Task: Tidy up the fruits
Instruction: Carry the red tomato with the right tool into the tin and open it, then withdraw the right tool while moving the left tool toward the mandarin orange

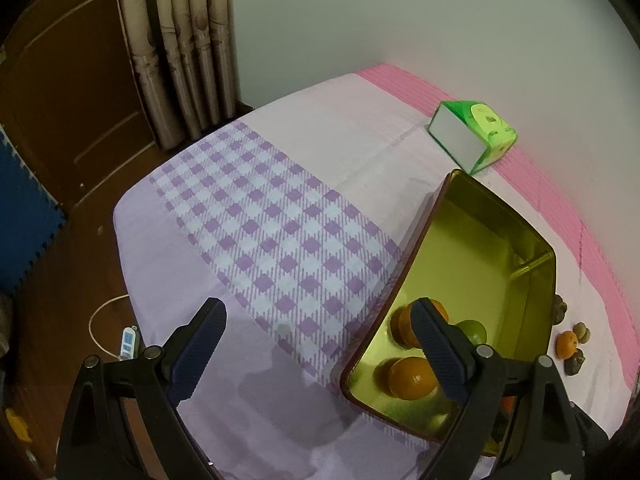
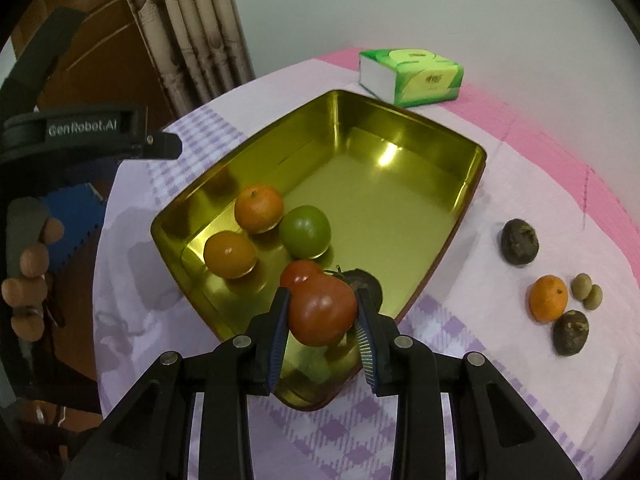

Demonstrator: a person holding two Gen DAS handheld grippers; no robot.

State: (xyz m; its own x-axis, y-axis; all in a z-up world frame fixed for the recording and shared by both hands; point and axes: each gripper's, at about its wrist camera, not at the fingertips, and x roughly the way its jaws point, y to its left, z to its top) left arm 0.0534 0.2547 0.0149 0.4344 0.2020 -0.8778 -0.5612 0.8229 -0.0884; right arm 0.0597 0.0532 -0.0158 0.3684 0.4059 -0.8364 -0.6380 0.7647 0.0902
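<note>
A gold metal tin stands on the cloth and holds two oranges, a green fruit, a red tomato and a dark fruit. My right gripper is shut on another red tomato, held above the tin's near end. My left gripper is open and empty over the checked cloth, its right finger in front of the tin with the oranges and green fruit.
On the cloth right of the tin lie an orange, two dark fruits, and two small tan fruits. A green tissue pack sits behind the tin by the wall. The table edge drops off to the left.
</note>
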